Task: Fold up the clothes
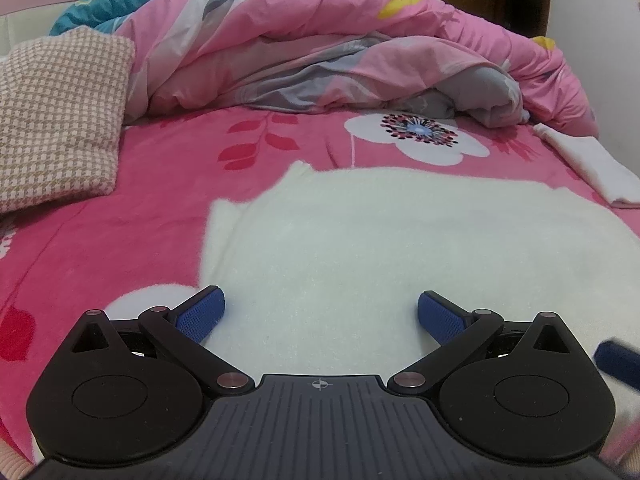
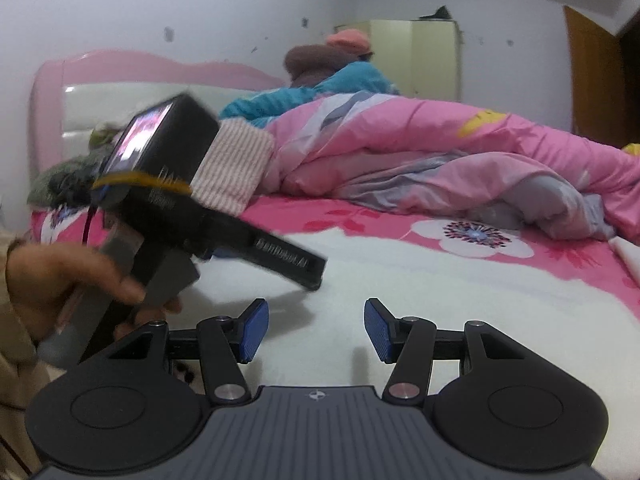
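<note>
A white fluffy garment [image 1: 360,240] lies spread flat on the pink flowered bed sheet [image 1: 140,184]; it also shows in the right wrist view [image 2: 440,300]. My left gripper [image 1: 320,316] is open and empty, low over the garment's near part. My right gripper [image 2: 316,330] is open and empty, just above the garment. The left gripper's body, held by a hand [image 2: 60,276], shows at the left of the right wrist view. A blue fingertip of the right gripper [image 1: 616,360] shows at the right edge of the left wrist view.
A houndstooth cushion [image 1: 56,120] lies at the left. A rumpled pink quilt [image 1: 340,52] fills the back of the bed. A folded white cloth [image 1: 592,164] lies at the right edge. A headboard [image 2: 120,92], wardrobe [image 2: 416,56] and door [image 2: 592,76] stand behind.
</note>
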Demonstrator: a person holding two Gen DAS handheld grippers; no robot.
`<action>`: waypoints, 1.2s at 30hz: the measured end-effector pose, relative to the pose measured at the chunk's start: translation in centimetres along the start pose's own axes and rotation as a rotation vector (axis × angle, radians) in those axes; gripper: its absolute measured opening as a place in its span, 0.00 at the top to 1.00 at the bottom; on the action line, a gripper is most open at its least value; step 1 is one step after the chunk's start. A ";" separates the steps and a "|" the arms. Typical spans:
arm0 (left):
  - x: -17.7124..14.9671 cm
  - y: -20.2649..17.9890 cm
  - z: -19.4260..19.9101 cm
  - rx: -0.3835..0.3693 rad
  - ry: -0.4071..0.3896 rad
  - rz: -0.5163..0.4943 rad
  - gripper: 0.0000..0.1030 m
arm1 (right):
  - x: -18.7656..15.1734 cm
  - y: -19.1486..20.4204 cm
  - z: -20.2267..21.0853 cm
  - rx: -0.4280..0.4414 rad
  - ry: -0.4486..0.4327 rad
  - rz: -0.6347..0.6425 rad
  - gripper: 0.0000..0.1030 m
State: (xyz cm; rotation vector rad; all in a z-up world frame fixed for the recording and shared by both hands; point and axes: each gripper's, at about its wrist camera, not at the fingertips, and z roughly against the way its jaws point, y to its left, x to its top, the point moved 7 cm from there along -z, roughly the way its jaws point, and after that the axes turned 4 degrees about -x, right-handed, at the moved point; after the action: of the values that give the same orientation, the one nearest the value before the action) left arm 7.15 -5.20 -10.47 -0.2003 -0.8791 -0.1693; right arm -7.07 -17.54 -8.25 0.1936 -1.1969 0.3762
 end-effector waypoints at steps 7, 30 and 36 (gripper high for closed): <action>0.1 -0.1 -0.1 0.006 0.003 -0.001 0.00 | -2.6 2.2 -1.7 -0.069 0.042 0.200 0.39; -0.1 -0.1 -0.1 0.009 -0.005 -0.001 0.00 | -2.9 1.6 -2.0 -0.055 0.032 0.182 0.37; -0.1 0.0 0.0 0.009 -0.007 -0.001 0.00 | -3.0 1.5 -2.0 -0.054 0.028 0.179 0.37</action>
State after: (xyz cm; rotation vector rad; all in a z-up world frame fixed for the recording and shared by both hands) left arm 7.14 -5.23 -10.54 -0.1921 -0.8872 -0.1658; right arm -6.83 -16.05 -11.83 0.0341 -1.1984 0.5014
